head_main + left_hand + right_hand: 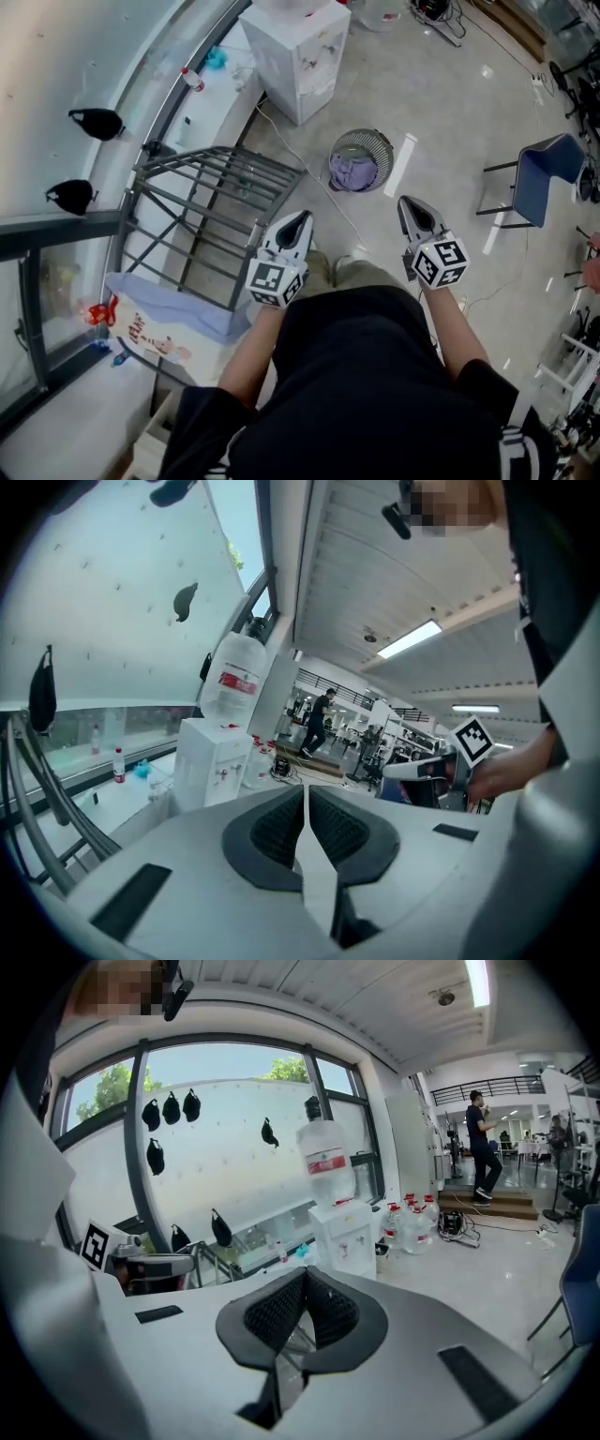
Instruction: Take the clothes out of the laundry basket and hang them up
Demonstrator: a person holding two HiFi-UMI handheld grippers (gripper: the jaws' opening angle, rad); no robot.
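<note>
Both left tool (302,219) and right tool (410,202) point forward, closed.

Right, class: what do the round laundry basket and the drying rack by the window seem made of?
Laundry basket: probably silvery metal mesh, its wall fine and see-through.
Drying rack: likely grey-painted metal tube, judging by thin straight matte bars.

The floor (441,122) is pale grey and glossy. A white water dispenser (302,56) stands beside the window wall. A blue chair (548,169) stands well apart at the right. The large window (225,1147) has dark frames. A strip light (410,639) is mounted on the slatted ceiling (375,564).
</note>
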